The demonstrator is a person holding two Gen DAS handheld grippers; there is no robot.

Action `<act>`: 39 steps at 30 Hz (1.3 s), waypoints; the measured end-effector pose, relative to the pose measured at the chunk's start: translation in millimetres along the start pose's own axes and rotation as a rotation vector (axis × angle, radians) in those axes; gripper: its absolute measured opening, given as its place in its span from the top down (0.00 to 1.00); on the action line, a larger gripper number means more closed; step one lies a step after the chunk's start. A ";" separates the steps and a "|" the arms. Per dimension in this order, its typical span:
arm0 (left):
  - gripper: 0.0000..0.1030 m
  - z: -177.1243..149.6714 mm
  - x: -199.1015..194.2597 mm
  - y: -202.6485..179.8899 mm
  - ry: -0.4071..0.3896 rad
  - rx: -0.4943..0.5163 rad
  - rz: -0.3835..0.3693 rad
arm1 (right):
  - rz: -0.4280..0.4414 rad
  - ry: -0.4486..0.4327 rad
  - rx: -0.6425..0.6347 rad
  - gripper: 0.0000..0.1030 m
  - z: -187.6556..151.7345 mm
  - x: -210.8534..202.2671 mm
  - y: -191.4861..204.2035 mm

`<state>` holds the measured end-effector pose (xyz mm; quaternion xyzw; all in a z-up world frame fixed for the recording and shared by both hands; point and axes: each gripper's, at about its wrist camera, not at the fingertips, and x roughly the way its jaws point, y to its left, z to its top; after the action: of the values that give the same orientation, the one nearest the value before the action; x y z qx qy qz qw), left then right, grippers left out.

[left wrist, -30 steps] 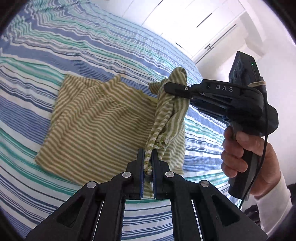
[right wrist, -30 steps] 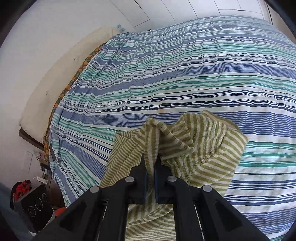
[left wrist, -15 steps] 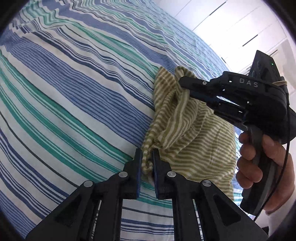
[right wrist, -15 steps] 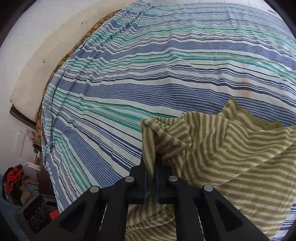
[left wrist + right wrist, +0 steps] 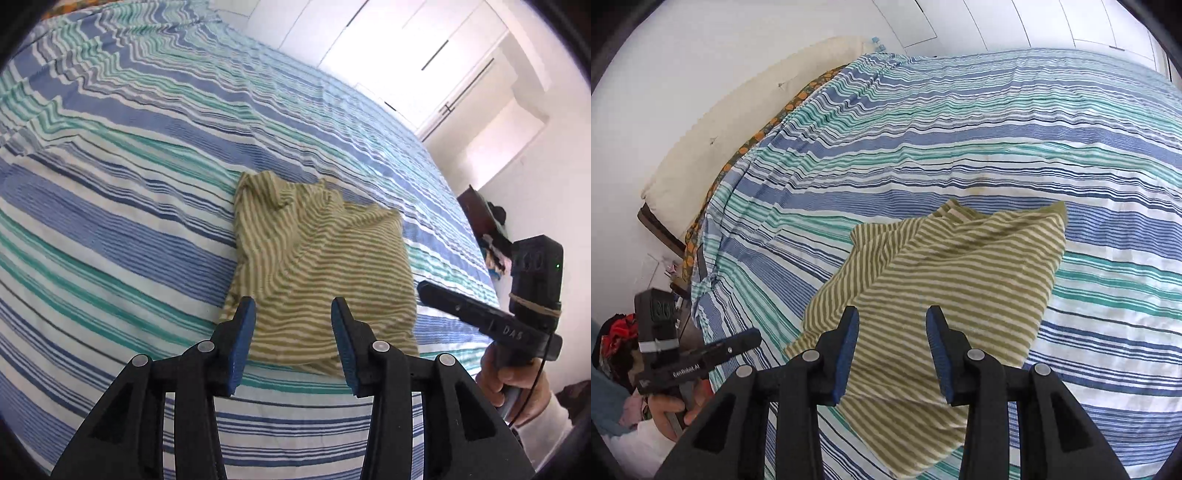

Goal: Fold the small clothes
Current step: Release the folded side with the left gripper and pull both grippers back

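Left gripper: jaws now spread, cloth released. Shirt lies folded over itself on the bed, between both grippers. Right gripper: jaws likewise spread, empty. Judgement: this fold is laid; smoothing or another fold remains.

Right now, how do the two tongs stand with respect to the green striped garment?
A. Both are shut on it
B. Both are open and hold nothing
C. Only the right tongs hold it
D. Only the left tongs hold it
B: the left tongs and the right tongs both stand wide open, and the green striped garment lies loose on the striped bedsheet.
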<state>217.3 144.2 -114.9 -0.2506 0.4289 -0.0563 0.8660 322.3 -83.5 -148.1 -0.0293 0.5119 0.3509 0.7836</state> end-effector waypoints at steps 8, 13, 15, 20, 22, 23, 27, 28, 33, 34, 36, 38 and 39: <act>0.93 15.1 75.5 20.9 0.205 0.022 0.131 | -0.063 0.152 -0.041 0.74 -94.4 39.5 0.7; 0.51 53.8 63.0 -10.8 0.098 0.100 0.057 | -0.087 0.022 -0.082 0.74 -64.7 -3.5 7.3; 0.51 72.0 82.1 -24.1 0.116 0.134 0.033 | -0.091 -0.040 -0.083 0.74 -40.3 -13.3 5.9; 0.84 104.3 155.7 -12.0 0.198 0.177 0.239 | -0.105 -0.069 -0.048 0.74 8.2 10.4 -17.9; 0.86 114.6 166.4 6.5 0.180 0.160 0.343 | -0.144 -0.005 0.000 0.74 14.2 40.0 -36.4; 0.87 118.6 165.9 16.3 0.170 0.134 0.365 | -0.165 0.028 0.017 0.74 13.7 53.0 -45.7; 0.88 128.5 141.2 24.1 0.137 0.098 0.336 | -0.197 0.020 0.055 0.77 8.3 62.2 -58.3; 0.87 126.9 128.1 21.7 0.115 0.108 0.325 | -0.198 -0.004 0.068 0.77 7.4 53.4 -54.7; 0.69 78.3 57.7 -0.1 0.088 0.176 0.214 | -0.123 -0.087 0.023 0.76 -20.0 -3.0 -15.9; 0.61 63.1 48.3 -8.0 0.099 0.197 0.197 | -0.102 -0.083 0.004 0.76 -29.4 -8.2 -5.1; 0.52 27.0 45.7 -14.4 0.157 0.231 0.196 | -0.083 -0.046 -0.019 0.76 -54.4 -7.8 10.7; 0.52 -4.2 55.0 -7.2 0.231 0.252 0.257 | -0.088 0.041 -0.009 0.74 -83.2 11.6 13.2; 0.54 -13.0 57.7 -4.0 0.264 0.241 0.303 | -0.114 0.099 0.011 0.74 -100.1 24.5 10.0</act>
<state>243.8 117.7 -160.8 -0.0685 0.5614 -0.0089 0.8246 243.9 -103.9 -212.6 -0.0716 0.5494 0.3011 0.7761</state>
